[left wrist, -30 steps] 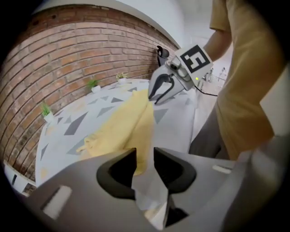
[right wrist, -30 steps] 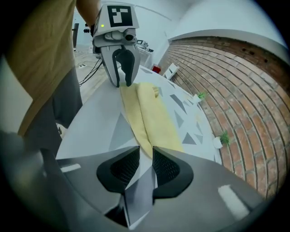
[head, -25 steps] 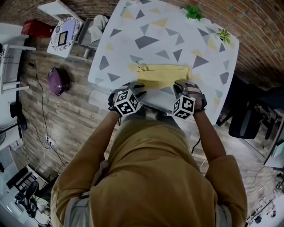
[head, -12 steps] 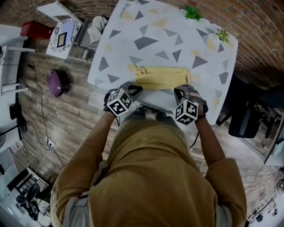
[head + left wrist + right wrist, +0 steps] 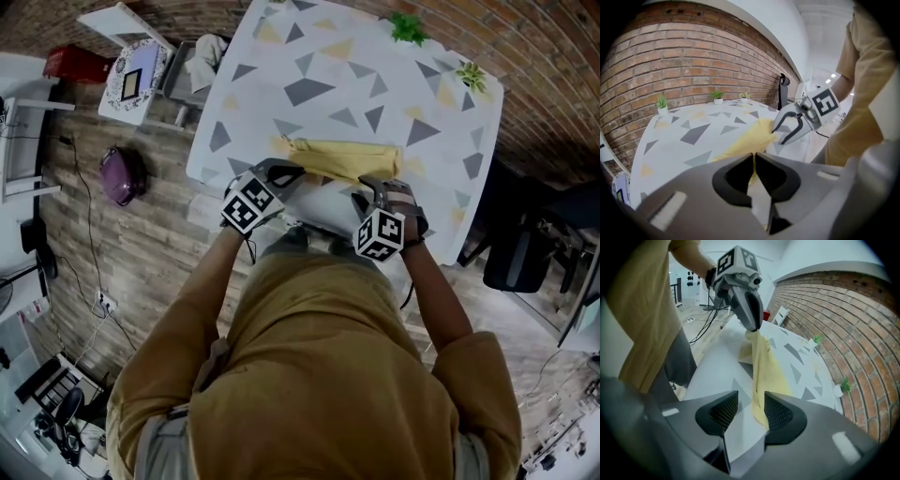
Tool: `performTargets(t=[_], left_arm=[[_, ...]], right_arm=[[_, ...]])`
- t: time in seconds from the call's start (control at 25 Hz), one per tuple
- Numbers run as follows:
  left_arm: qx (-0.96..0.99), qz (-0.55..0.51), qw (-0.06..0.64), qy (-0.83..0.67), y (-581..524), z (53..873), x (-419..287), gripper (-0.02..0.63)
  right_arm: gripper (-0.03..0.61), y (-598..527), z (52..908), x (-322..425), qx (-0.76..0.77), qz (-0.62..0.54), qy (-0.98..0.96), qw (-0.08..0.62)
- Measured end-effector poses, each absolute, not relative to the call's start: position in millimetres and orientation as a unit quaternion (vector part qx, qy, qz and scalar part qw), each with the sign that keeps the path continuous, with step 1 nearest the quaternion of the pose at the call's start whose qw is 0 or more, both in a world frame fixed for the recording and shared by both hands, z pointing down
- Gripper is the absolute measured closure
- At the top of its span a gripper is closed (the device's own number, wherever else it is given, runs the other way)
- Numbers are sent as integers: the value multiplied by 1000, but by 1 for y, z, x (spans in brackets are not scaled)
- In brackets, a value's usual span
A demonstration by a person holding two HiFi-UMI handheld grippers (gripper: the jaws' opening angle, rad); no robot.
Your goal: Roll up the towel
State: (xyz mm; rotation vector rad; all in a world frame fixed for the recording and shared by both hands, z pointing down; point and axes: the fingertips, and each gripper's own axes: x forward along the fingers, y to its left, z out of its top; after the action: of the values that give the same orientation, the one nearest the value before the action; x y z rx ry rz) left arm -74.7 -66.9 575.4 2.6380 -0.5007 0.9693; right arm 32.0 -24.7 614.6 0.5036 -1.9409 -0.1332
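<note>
The left gripper, jaws clamped on the towel, has lifted that end off the tabletop's near edge. The right gripper has just opened its jaws, which stand apart around the other end. Rolling looks barely begun.

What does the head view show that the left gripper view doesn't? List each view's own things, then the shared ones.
Head view only: the purple bag on the wooden floor, and the person's back. Left gripper view only: the left gripper up close, its jaws shut on the towel edge. Both: the towel, the patterned table, the brick wall and the plants.
</note>
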Motion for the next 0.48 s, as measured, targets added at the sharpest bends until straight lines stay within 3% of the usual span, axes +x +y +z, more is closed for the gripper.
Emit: performTargets(t=[0.16, 0.28, 0.48], left_arm=[[917, 325, 147, -177, -68, 569, -75, 534], [917, 329, 144, -174, -65, 572, -78, 534], [915, 328, 150, -178, -65, 574, -82, 534]], right_arm=[[436, -36, 620, 47, 251, -67, -794, 550], [545, -42, 618, 56, 270, -72, -790, 546], [551, -47, 604, 57, 271, -26, -804, 528]])
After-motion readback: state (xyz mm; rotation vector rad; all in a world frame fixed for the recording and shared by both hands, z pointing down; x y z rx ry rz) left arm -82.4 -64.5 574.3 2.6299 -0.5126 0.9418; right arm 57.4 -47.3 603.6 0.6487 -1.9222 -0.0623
